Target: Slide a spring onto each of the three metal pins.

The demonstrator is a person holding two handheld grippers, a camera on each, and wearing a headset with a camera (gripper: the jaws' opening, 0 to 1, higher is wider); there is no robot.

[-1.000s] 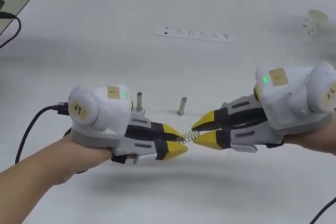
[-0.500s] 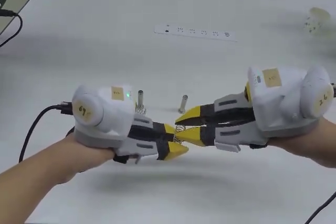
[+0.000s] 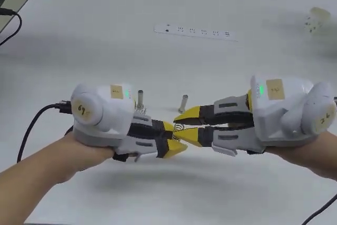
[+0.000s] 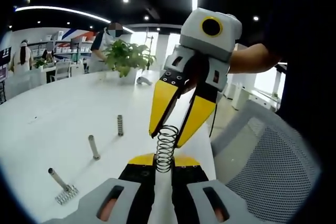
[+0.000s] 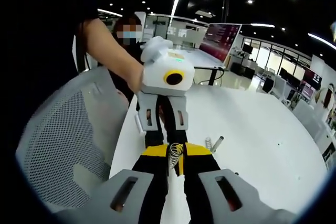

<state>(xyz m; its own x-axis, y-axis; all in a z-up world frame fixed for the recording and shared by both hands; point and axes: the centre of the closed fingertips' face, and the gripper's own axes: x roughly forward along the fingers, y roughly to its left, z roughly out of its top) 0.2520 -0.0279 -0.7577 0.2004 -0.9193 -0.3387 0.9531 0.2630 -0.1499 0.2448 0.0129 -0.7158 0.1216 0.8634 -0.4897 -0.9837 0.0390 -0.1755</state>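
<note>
L side first: the left gripper point(image 4: 164, 161) is clamped tight on the lower coils of the spring point(image 4: 166, 145). The spring sticks straight out past its tips, up in the air over the bench. The right gripper point(image 4: 167, 139) faces it nose to nose, jaws part open in a narrow V straddling the free end; can't tell if they touch the wire.

The spring looks thin, light & v. bouncy. I'd guess it squashes or pings off if pinched hard across the coils, so take it gently near one end & leave the bore clear for a pin.

Beyond, on the white table point(image 4: 63, 108): near pin point(image 4: 56, 178) w/ a second spring point(image 4: 66, 194) at its foot, mid pin point(image 4: 93, 146) bare, far pin point(image 4: 119, 125) ribbed-looking, too small to say. The way to them looks open. The power strip point(image 3: 192, 32) sits well back, and the mesh chair point(image 4: 262, 161) is off the table edge.
</note>
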